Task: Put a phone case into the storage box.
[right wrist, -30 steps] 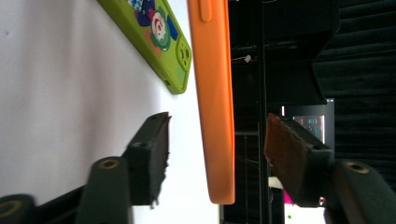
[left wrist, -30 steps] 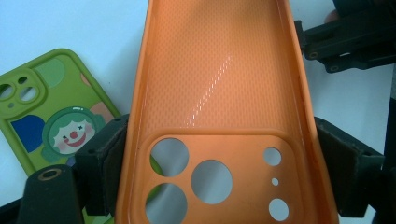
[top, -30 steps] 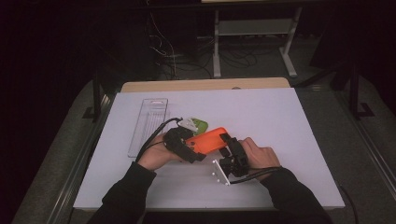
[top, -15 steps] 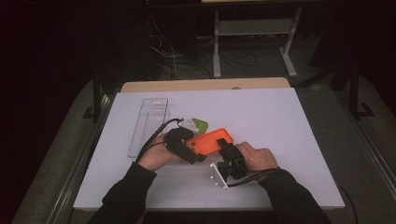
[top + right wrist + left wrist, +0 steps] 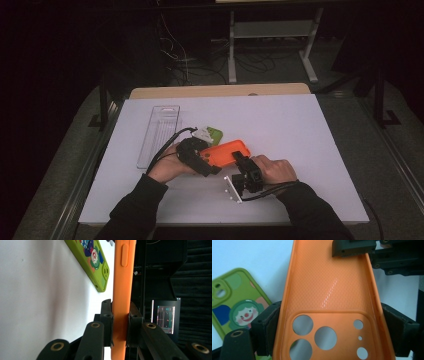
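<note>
1. The room is dark; only the table [image 5: 300,130] is brightly lit.
2. A white sheet covers the table, and a strip of pale wood [image 5: 215,91] shows along its far edge.
3. Grey carpet floor [image 5: 385,165] lies to the left and right of the table.
4. Far behind it stands a light metal frame with a shelf [image 5: 272,30].
5. Tangled cables [image 5: 190,60] lie on the far floor.
6. A black stand foot [image 5: 385,117] rests on the right.
</note>
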A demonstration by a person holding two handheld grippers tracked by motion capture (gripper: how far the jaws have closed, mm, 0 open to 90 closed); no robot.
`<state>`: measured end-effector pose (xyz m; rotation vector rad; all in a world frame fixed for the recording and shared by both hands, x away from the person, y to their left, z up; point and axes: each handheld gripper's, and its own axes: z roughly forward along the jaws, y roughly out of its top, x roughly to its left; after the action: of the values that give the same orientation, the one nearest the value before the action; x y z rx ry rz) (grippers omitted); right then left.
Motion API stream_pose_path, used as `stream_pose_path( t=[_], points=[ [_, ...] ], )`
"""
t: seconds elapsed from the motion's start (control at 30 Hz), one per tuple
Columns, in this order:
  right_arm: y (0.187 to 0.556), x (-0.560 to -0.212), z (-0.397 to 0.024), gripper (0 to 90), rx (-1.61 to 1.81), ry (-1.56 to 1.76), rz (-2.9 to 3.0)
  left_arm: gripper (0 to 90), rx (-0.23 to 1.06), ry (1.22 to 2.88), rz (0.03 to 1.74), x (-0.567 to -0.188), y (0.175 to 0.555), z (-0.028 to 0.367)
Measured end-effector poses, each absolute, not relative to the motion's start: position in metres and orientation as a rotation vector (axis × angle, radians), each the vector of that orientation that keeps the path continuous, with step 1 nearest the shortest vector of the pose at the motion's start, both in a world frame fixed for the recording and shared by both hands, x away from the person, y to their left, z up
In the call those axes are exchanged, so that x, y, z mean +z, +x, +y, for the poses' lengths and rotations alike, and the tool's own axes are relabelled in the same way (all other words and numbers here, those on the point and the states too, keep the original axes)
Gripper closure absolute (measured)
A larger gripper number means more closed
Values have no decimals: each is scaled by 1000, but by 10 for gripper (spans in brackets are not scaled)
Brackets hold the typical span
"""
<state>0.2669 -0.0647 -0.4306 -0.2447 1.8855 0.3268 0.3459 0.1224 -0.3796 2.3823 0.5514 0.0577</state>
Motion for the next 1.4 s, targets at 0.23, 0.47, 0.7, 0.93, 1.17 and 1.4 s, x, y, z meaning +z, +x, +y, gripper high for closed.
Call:
stream_pose_path(
  t=[0.23,0.47,0.7,0.93,1.17,1.4],
  points=[
    [269,-433,-68,778,306,-217,1892,0,59,2350,583,-373,349,134],
    [277,-429,-80,778,327,-142,1944,0,52,2314,592,-371,350,144],
    [286,-423,-92,778,434,34,2014,0,78,2316,574,-369,351,149],
    [293,-416,-101,777,559,173,2080,0,77,2302,596,-369,352,150],
    [296,-410,-106,778,724,349,2131,0,80,2350,577,-369,354,151],
    [302,-405,-112,778,838,468,2179,0,75,2328,620,-370,353,150]
  ],
)
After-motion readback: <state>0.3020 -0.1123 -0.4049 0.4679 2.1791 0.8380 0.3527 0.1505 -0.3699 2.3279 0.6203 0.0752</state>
